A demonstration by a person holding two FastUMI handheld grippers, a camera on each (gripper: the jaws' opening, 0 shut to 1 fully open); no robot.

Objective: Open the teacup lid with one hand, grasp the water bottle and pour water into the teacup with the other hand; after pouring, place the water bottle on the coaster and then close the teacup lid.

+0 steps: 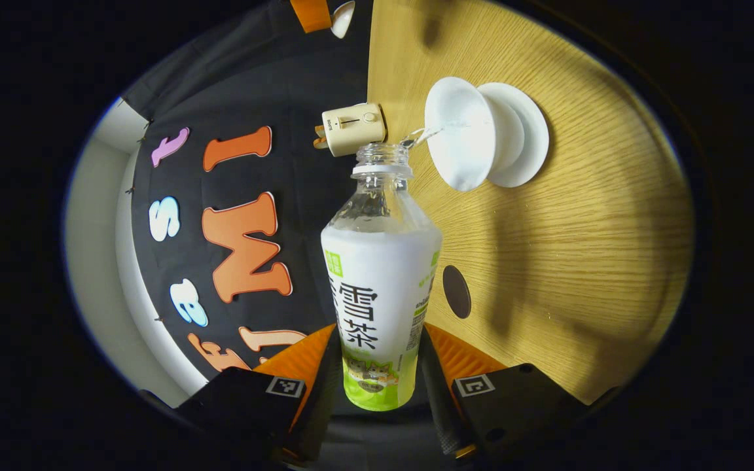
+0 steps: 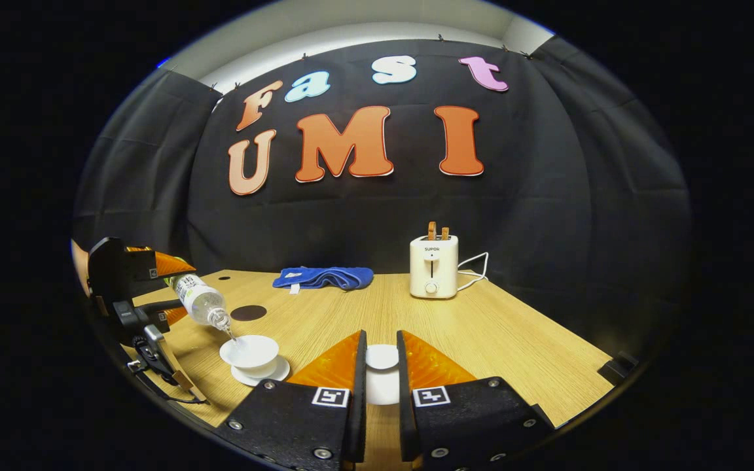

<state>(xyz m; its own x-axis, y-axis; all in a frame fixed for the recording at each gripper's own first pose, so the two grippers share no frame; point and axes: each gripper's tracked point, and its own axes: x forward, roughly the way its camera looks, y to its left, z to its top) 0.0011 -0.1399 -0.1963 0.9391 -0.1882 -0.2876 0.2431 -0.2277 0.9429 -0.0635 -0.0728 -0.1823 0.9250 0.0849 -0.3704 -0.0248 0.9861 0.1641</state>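
Water pour into teacup in progress.
Teacup (image 1: 459,134), a white glazed bowl on a matching saucer (image 1: 524,134), stands uncovered on the wood-grain surface (image 1: 586,248); a thin stream of water runs into it from the tipped water bottle (image 1: 380,275), clear ribbed plastic with a glossy white-and-green sleeve. Left tool (image 1: 377,373) is clamped on the bottle's lower body, both fingers pressing its sides. Right tool (image 2: 380,376) is nearly closed on the round white teacup lid (image 2: 382,358), held just above the surface. Coaster (image 1: 457,292), a flat dark disc, lies bare near the cup. Done: lid off, bottle grasped. Left: finish pouring, set the bottle on the coaster, refit the lid.
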